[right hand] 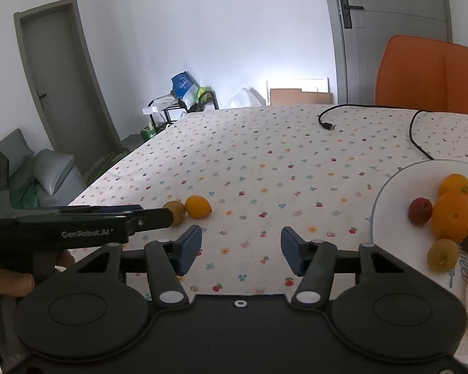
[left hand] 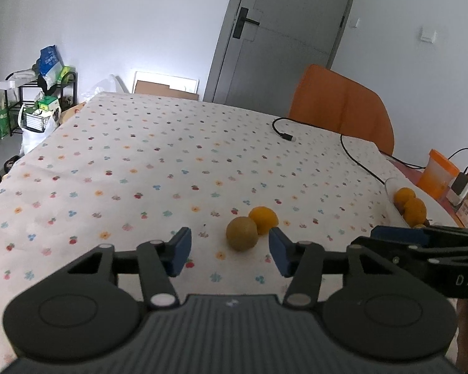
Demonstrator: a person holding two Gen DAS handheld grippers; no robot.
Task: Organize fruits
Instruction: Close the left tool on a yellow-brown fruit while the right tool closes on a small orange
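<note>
Lying pointed-end rightward, the lemon touches the kiwi; both grippers' fingers spread.

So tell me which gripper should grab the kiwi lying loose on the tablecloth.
Left, probably. The left gripper has the kiwi right ahead between its open fingers, while the right gripper faces bare tablecloth beside the plate.

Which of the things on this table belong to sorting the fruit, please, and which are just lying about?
Part of the job: kiwi, lemon, white plate with oranges and other fruit.

Lying about: black cable, orange cup, orange chair.
</note>
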